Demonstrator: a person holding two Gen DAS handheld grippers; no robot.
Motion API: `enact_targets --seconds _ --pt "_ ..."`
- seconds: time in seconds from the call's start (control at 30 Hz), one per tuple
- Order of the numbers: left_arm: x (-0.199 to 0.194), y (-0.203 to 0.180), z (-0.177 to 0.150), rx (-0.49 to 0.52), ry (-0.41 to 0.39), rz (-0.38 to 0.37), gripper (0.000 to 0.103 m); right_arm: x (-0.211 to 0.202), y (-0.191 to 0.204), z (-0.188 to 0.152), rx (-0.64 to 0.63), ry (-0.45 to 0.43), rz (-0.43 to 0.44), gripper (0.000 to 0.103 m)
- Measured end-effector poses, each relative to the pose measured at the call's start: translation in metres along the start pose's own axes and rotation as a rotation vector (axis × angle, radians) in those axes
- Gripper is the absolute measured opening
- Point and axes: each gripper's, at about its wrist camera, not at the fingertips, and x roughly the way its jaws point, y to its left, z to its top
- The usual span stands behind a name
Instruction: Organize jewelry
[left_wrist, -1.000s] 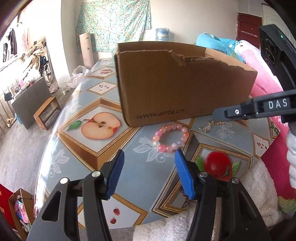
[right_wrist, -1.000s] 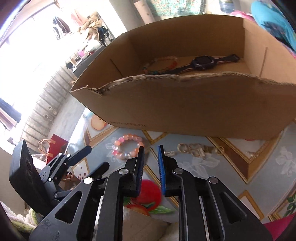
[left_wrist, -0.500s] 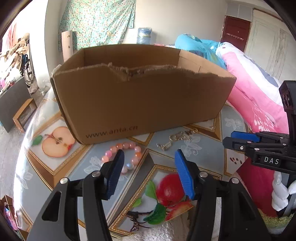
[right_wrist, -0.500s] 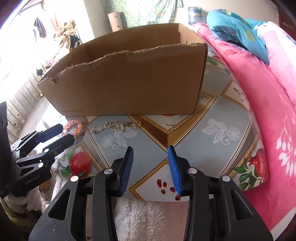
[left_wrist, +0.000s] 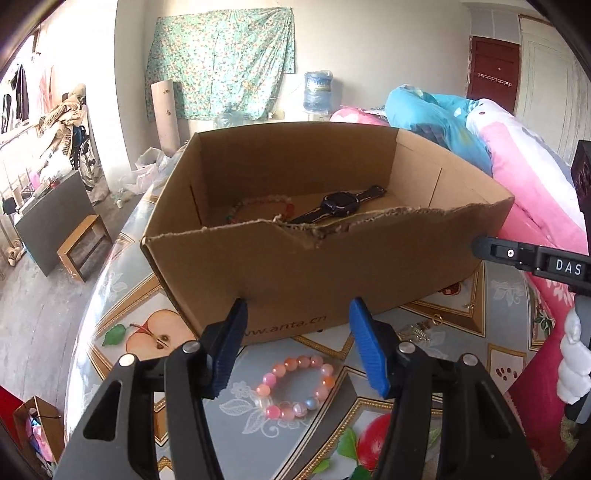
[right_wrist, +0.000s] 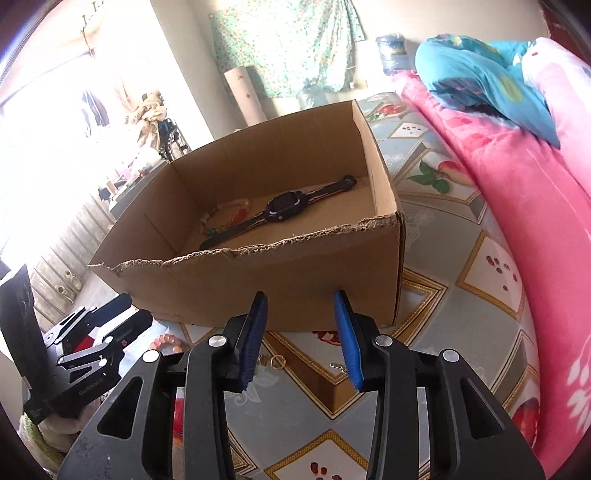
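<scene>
the pink bracelet (left_wrist: 295, 387) lies flat on the table (left_wrist: 122, 280), just in front of the box (left_wrist: 332, 273) and right under the left gripper (left_wrist: 297, 347). its jaws stand fairly wide and hold nothing. the right gripper (right_wrist: 301, 339) hangs in front of the box too, its jaws half apart, with nothing between them. a small metal chain (right_wrist: 273, 360) lies on the table below it. inside the box a black watch (right_wrist: 282, 206) and another bracelet (right_wrist: 225, 219) are already put.

the pink bracelet looks light, and i think it is beads on a soft string, so it will bend and hang when it is lifted. the beads are round and smooth, so they can slip out of the pads. it is better to close on one side of the ring, across two or three beads, not on the whole ring. the chain is thin and limp and will be harder to pick up from the smooth cloth.
</scene>
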Motion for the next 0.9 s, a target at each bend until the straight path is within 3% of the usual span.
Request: enact_targets --seconds 0.13,0.27,0.4,0.63,0.9 --pt "-0.003 0.001 -0.001 -0.022 0.007 -0.011 0.056 -0.003 0.002 -0.01 -0.035 0.012 -0.031 0.037" --pt "-0.01 -0.009 -0.015 -0.002 0.043 -0.053 0.056 -0.006 0.002 -0.039 -0.077 0.069 -0.089 0.048" --pt "-0.008 -0.03 -0.034 0.033 0.092 -0.078 0.056 -0.002 -0.001 -0.067 -0.065 0.125 -0.143 0.05" --pt "-0.012 -0.052 -0.041 0.119 0.079 -0.098 0.056 -0.006 0.015 -0.08 -0.076 0.092 -0.192 0.057" --pt "-0.012 -0.054 -0.037 0.132 0.084 -0.05 0.056 -0.004 0.027 -0.092 -0.107 0.06 -0.225 0.07"
